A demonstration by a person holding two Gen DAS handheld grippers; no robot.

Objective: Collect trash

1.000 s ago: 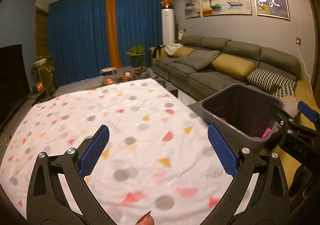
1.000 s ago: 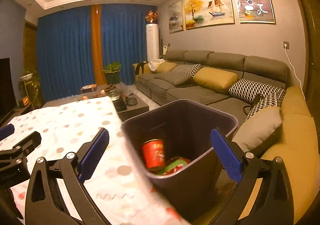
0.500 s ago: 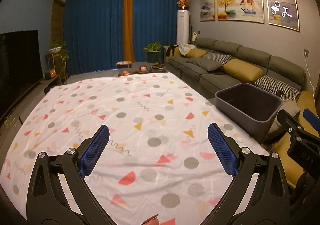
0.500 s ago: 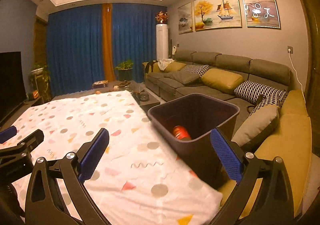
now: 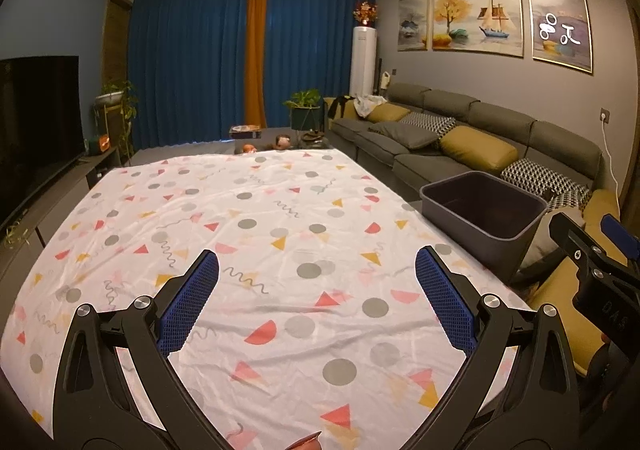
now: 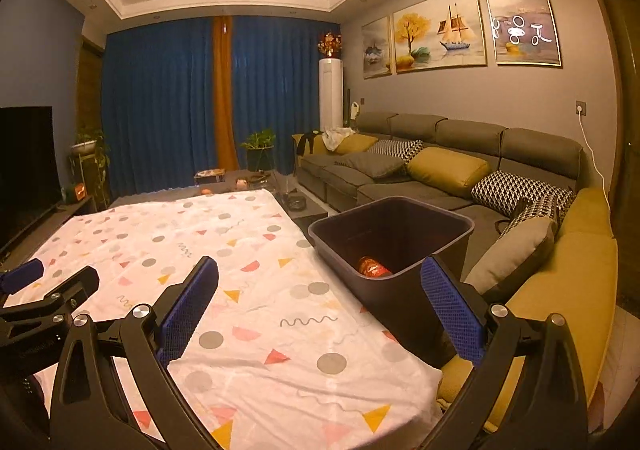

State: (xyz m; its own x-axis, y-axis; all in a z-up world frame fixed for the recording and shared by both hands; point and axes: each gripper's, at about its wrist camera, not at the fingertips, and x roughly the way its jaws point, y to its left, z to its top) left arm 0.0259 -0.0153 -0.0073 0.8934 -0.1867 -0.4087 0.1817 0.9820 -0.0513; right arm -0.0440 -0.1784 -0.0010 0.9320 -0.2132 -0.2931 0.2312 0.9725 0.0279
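Note:
A dark grey trash bin (image 5: 486, 215) stands off the right edge of the table, also in the right wrist view (image 6: 394, 238). A red can (image 6: 372, 268) lies inside it. My left gripper (image 5: 316, 300) is open and empty above the near part of the patterned tablecloth (image 5: 260, 217). My right gripper (image 6: 320, 306) is open and empty, held near the table's right edge with the bin ahead and to the right. No trash shows on the cloth.
A grey sofa (image 6: 440, 165) with yellow and patterned cushions runs along the right wall behind the bin. A low coffee table (image 5: 276, 141) with small items stands beyond the table. A TV (image 5: 36, 121) is on the left. Blue curtains cover the far wall.
Both grippers have pulled back and risen away from the bin; it now looks smaller and farther. More of the tablecloth shows. Both grippers stay open and empty.

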